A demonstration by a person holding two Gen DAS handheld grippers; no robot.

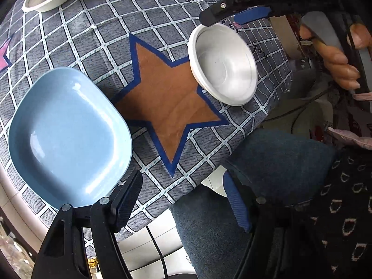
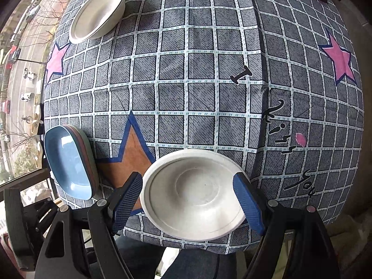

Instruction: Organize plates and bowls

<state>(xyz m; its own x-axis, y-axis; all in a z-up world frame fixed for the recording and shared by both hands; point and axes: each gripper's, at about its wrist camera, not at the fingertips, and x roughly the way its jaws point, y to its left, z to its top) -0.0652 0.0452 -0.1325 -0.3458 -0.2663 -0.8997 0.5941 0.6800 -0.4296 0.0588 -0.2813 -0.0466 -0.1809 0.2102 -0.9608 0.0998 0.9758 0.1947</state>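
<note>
- Grey checked cloth with stars (image 2: 197,81) was spread over the table, and a street was seen through the window at the left of the right wrist view.
- Blue plate (image 1: 67,134) was laid on top of other plates, whose edges were visible in the right wrist view, at the near left corner; this was judged to be the plate stack.
- One white bowl (image 2: 193,195) was set near the front edge, framed between the spread fingers of the right gripper (image 2: 189,200), apparently lined up for a grasp; contact could not be told.
- A second white bowl (image 2: 98,11) was left far off at the back left, probably the stacking partner.
- Left gripper (image 1: 183,200) was held wide open and empty, just beside the blue plate's near rim.
</note>
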